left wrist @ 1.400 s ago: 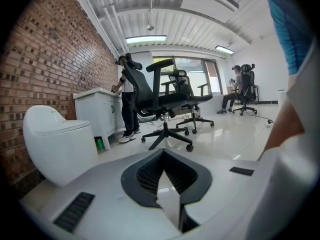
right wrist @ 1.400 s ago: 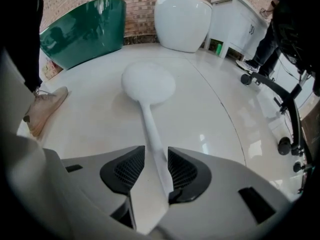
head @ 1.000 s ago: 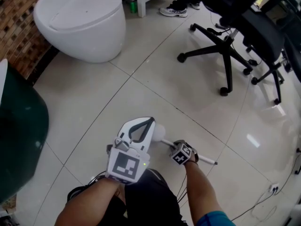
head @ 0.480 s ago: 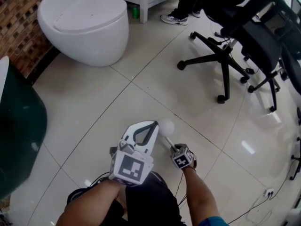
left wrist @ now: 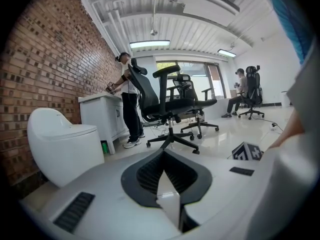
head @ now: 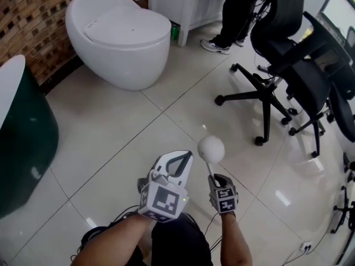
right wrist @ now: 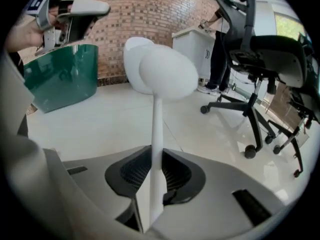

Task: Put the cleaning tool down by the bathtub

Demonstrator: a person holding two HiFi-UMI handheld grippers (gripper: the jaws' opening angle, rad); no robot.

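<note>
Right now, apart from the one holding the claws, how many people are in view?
2. The standing person is at the white cabinet beyond the toilet; the seated person is far off at the back. Others may be hidden behind the office chairs.

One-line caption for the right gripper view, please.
A white round-headed cleaning tool clamped by its thin handle in the right tongs, dark green bathtub behind at left.

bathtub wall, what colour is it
The bathtub wall is dark green, white along the rim; the head view shows it best.
</note>
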